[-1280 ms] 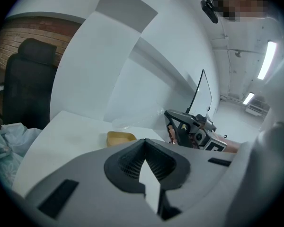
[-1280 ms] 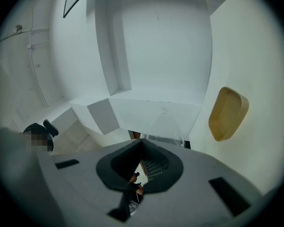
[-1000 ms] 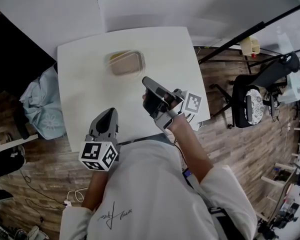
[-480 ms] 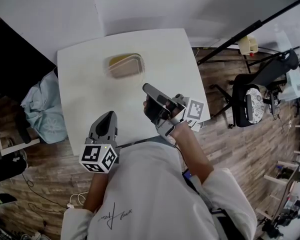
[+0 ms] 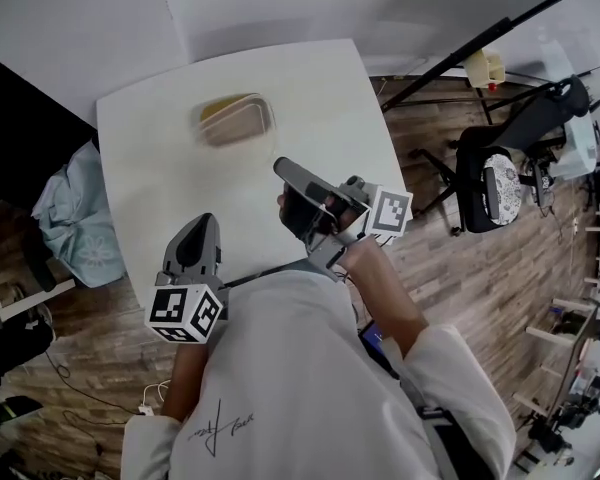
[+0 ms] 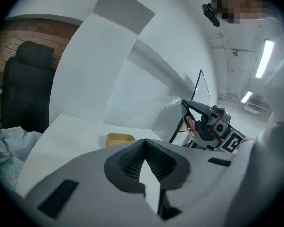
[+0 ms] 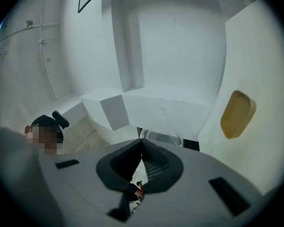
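Your right gripper (image 7: 141, 144) pinches a clear lid (image 7: 164, 126) by its rim; judge it light, bendy, slippery, best held there. Your left gripper (image 6: 144, 143) is pressed together, empty. Beyond both, the yellow container (image 7: 237, 113) sits on the desk (image 5: 310, 98).

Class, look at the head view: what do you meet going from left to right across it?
pale blue cloth → tan container → right gripper, shut on a clear lid → office chair

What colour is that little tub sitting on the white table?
Mustard yellow. The tub shows best in the right gripper view.
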Available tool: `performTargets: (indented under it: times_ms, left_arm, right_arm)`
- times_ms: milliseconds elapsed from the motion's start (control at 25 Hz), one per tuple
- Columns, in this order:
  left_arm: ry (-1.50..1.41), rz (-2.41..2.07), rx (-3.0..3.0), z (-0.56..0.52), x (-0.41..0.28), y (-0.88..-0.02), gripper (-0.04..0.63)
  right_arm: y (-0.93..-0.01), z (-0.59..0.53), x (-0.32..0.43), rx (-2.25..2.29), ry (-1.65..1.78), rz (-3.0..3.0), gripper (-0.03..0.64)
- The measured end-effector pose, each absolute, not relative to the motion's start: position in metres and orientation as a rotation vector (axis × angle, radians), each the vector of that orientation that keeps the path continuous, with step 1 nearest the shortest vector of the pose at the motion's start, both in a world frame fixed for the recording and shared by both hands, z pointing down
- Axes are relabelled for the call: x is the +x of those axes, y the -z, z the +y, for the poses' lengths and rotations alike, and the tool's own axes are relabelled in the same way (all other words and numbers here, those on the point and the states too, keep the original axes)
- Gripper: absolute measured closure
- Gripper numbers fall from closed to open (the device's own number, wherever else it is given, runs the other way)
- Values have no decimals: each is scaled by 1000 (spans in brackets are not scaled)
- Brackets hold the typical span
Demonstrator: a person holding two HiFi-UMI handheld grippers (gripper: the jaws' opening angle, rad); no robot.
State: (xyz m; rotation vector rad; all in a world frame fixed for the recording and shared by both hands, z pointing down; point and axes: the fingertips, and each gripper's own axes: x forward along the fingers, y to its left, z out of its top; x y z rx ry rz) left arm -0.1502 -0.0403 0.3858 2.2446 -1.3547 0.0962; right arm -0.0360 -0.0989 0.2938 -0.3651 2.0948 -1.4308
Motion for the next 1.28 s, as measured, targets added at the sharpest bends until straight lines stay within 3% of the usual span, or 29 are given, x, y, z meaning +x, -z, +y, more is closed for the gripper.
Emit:
performTargets:
  times_ms: [1280]
  left_arm:
    - [-117, -1335, 2252, -37, -143, -384, 588]
  right_arm:
    - [-286, -83, -40, -344, 1468, 2186, 606]
